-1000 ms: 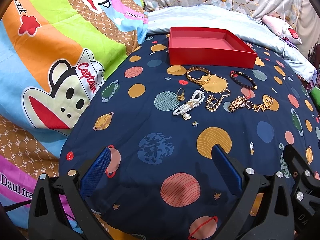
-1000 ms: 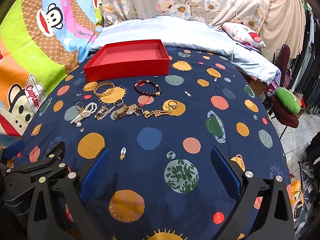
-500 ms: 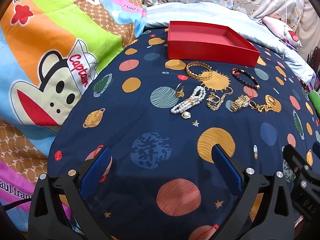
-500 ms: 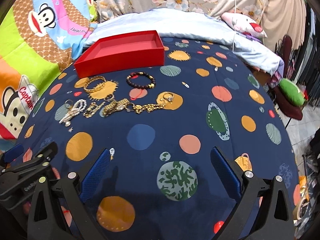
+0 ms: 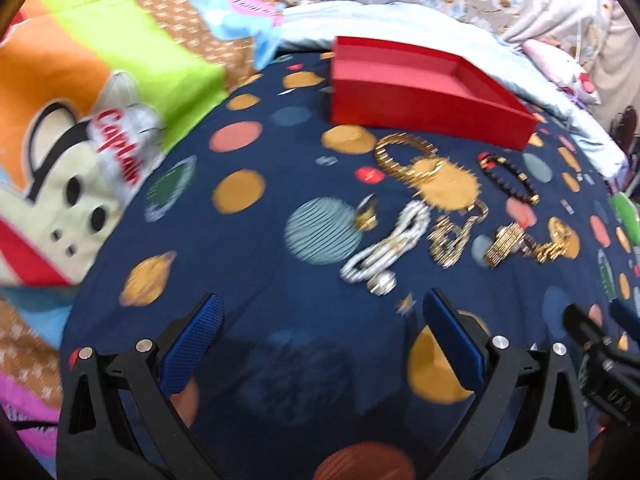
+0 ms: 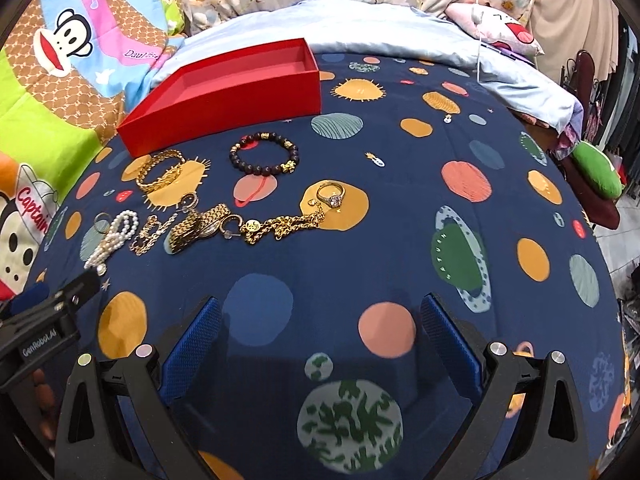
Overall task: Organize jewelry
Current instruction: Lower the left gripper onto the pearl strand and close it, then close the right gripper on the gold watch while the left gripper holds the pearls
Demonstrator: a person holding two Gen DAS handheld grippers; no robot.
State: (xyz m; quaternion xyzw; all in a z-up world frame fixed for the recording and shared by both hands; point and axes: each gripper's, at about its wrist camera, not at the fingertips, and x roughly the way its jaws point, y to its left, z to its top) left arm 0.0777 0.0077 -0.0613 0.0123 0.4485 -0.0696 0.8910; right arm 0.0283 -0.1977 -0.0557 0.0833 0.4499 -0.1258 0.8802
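Left gripper (image 5: 320,322) low over planet-print cover (image 6: 400,240), jaws wide, empty, just short of pearl bracelet (image 5: 384,246). Jewelry spread ahead: gold bangle (image 6: 160,172), beaded bracelet (image 6: 264,154), ring (image 6: 332,196); red box (image 6: 224,96) behind. Right gripper (image 6: 320,320) low alongside, jaws wide, empty.

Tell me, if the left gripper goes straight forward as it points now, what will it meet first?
Probably the pearl bracelet: it lies nearest ahead of the open left gripper, between its fingers' line. Motion blur makes depth uncertain; the bedspread may come first.
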